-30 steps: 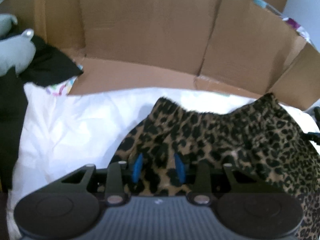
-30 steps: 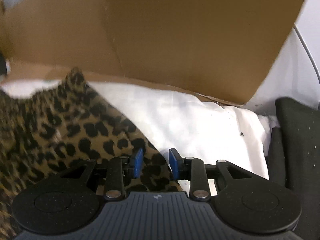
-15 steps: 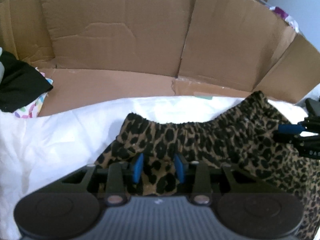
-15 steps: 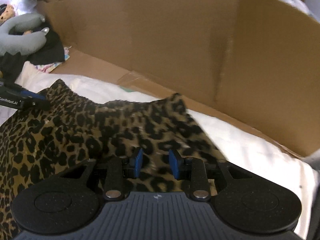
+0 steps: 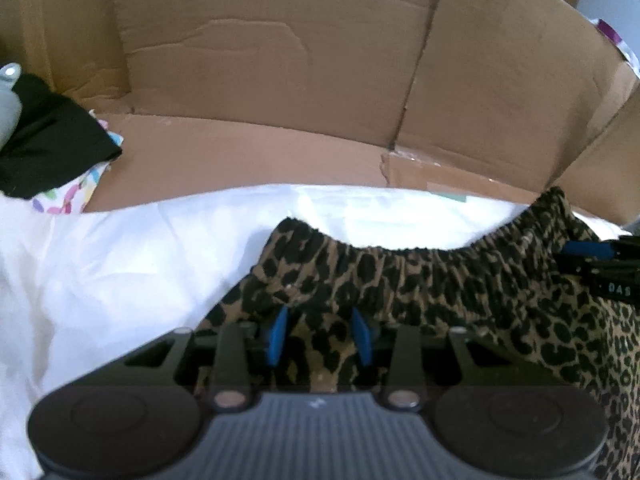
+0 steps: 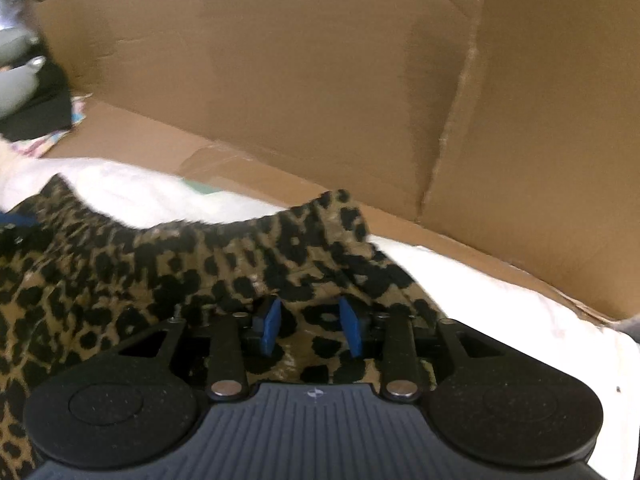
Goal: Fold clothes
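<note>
A leopard-print garment (image 5: pixel 440 280) lies on a white sheet (image 5: pixel 120 272), its elastic waistband stretched out sideways. My left gripper (image 5: pixel 318 320) hovers at the waistband's left end. Its jaws are opening, with the cloth lying slack between the blue pads (image 5: pixel 276 334). In the right wrist view the same garment (image 6: pixel 160 264) shows its right corner. My right gripper (image 6: pixel 308 312) sits just behind that corner, jaws opening, with cloth between the pads and not pinched. The right gripper's tip (image 5: pixel 592 256) also shows at the left wrist view's far right edge.
Flattened brown cardboard walls (image 5: pixel 280 60) stand close behind the sheet. A black garment (image 5: pixel 44 148) and patterned cloth (image 5: pixel 68 196) lie at the far left, beside a grey plush shape (image 6: pixel 16 80). Something dark grey (image 6: pixel 632 324) lies at the right edge.
The right gripper has swung from the garment's edge beside bare sheet to its right corner. The waistband has been pulled out flat between the two grippers. Both pairs of pads stand slightly wider.
</note>
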Motion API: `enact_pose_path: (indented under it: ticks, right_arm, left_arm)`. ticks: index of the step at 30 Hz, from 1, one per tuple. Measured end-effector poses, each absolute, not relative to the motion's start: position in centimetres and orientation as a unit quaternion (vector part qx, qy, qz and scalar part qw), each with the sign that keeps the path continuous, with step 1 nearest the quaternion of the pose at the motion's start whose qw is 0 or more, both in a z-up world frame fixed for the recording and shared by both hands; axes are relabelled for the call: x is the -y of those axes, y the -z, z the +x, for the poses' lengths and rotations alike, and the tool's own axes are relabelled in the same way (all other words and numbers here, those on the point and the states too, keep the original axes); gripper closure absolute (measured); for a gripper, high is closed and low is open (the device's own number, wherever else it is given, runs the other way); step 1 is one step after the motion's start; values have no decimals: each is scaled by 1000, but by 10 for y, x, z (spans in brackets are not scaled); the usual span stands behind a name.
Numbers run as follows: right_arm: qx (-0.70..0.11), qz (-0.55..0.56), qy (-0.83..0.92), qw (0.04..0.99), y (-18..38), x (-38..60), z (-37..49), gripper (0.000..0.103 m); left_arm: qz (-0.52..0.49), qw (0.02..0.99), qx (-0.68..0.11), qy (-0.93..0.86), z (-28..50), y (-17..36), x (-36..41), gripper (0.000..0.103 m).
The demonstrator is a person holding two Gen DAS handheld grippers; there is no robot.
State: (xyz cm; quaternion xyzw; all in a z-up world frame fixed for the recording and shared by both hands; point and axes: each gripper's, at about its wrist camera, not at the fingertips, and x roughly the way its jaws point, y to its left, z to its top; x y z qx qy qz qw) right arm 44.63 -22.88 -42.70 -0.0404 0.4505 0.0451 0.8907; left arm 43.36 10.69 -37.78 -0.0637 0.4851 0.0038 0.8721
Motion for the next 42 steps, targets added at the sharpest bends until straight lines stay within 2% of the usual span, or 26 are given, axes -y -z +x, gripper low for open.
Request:
enact_pose_path:
  ticks: [1,6,14,19,21,30,35,42]
  right_arm:
    - [-454,-35,-34,890,427,231,447,53]
    - [-446,-14,-10,895,409,243,434,54]
    - [-401,8,-120,908,371,220,384,54]
    - [-424,-22,-148,893,385,195,362,54]
    - [-442,-31,-146,884,396,194,360,54]
    - [-483,-56,-106,867,423,227,348,51]
    - [-498,-45,-96,861,419,247,336,50]
    - [-488,-16,-106,866,390,254,318,51]
  left_arm:
    - [-64,871,-487,-7,433,377,-106,60]
    - [-60,882,-468,-4,416,354,-102,62]
    - [-79,881,-458,84,373,331,-76,64]
    - [-64,866,-486,95,368,350,-67,77]
    - [-42,863,-495,94,366,358,-63,78]
    - [6,858,-506,90,348,367,-64,75]
    - [14,856,-506,103,329,360,-63,69]
    - [10,855,-506,113,314,347,-60,69]
